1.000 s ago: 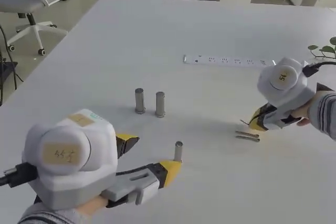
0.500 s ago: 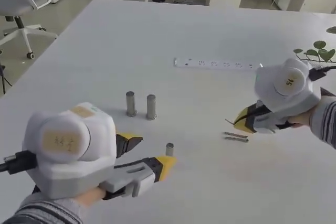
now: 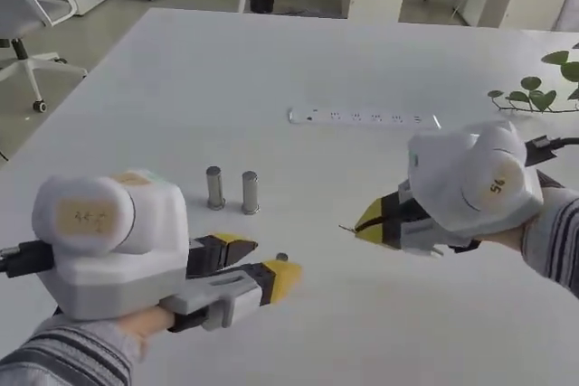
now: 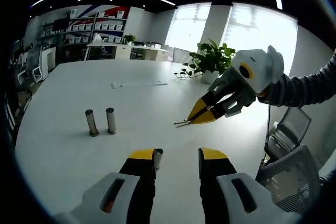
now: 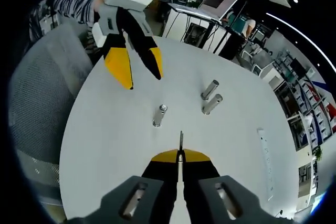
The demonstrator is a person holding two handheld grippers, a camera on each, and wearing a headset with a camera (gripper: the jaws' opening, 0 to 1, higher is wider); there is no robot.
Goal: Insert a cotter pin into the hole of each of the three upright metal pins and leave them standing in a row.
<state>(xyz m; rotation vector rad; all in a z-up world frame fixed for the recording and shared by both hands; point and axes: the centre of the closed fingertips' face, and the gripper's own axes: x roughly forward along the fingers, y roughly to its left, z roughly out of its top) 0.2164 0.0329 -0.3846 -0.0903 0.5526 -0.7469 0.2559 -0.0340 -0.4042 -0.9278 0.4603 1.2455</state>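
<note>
Two upright metal pins (image 3: 214, 187) (image 3: 250, 192) stand side by side on the white table (image 3: 271, 70). A third pin (image 3: 281, 258) stands apart, nearer me, its top peeking over my left gripper's lower finger. My left gripper (image 3: 262, 258) is open, with that pin (image 4: 158, 156) just off its left jaw. My right gripper (image 3: 362, 221) is shut on a thin cotter pin (image 3: 345, 228) that points left toward the single pin. In the right gripper view the cotter pin (image 5: 180, 142) sticks out of the right gripper (image 5: 179, 156) toward the lone pin (image 5: 160, 115).
A white power strip (image 3: 362, 117) lies across the table behind the pins. A potted plant (image 3: 543, 92) sits at the far right edge. Office chairs (image 3: 41, 6) stand on the floor to the left, off the table.
My right gripper has moved left, toward the single pin, with the cotter pin held off the table. The two cotter pins on the table are now hidden. My left gripper stays by the single pin.
</note>
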